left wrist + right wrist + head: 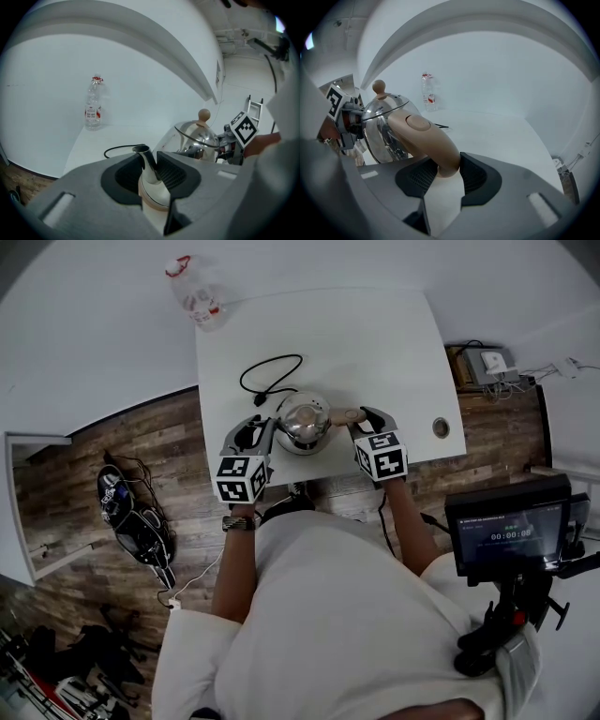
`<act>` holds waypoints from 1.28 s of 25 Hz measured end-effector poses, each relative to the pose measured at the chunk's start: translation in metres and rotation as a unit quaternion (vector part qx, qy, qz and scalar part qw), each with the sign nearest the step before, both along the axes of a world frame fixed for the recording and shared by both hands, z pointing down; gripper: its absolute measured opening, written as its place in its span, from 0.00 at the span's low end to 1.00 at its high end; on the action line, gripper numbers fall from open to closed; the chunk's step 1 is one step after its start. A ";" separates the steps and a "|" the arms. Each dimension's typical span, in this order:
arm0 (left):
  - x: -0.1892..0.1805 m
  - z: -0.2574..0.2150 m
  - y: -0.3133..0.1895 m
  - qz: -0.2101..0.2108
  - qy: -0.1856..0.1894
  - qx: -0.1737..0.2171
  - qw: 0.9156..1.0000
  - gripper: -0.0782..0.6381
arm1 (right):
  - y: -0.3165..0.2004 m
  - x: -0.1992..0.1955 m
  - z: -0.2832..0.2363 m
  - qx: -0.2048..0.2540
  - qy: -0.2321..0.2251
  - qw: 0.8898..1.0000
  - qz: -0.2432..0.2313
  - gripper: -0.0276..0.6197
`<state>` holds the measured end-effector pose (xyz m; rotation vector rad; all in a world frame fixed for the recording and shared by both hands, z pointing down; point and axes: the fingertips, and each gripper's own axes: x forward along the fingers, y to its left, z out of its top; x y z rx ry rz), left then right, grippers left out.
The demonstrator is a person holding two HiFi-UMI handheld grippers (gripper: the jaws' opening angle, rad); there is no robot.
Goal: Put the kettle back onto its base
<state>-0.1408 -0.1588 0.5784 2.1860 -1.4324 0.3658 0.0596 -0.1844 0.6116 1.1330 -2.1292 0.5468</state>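
The shiny round steel kettle (303,423) (194,136) (384,126), topped by a beige ball knob (204,114) (378,86), is at the near edge of the white table (375,343), just in front of the person, and is held from both sides. The left tongs (267,427) (152,171) pinch its narrow steel spout (145,161), which stands upright between the ribbed black pads. The right tongs (361,418) (443,176) are closed on the lower end of its thick beige handle (349,415) (426,136). No view shows whether the kettle rests on the table or hangs just above it, and its base cannot be made out under it. Just behind the kettle a thin black power cord (267,376) (119,149) lies in a loose loop on the table. Well beyond it, at the far left corner, a clear plastic bottle with a red-and-white label (197,296) (93,105) (428,91) stands upright against the white wall. A round cable hole (441,427) sits in the table near its right edge, well apart from the kettle. To the person's right is a small black screen on a stand (511,531). On the wooden plank floor (84,474) to the left lies a black device with cables (131,517).
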 end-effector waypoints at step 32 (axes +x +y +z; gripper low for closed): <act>-0.017 -0.051 0.028 -0.008 -0.060 0.037 0.997 0.36 | 0.002 0.011 -0.113 0.076 -0.083 0.994 -0.015 0.31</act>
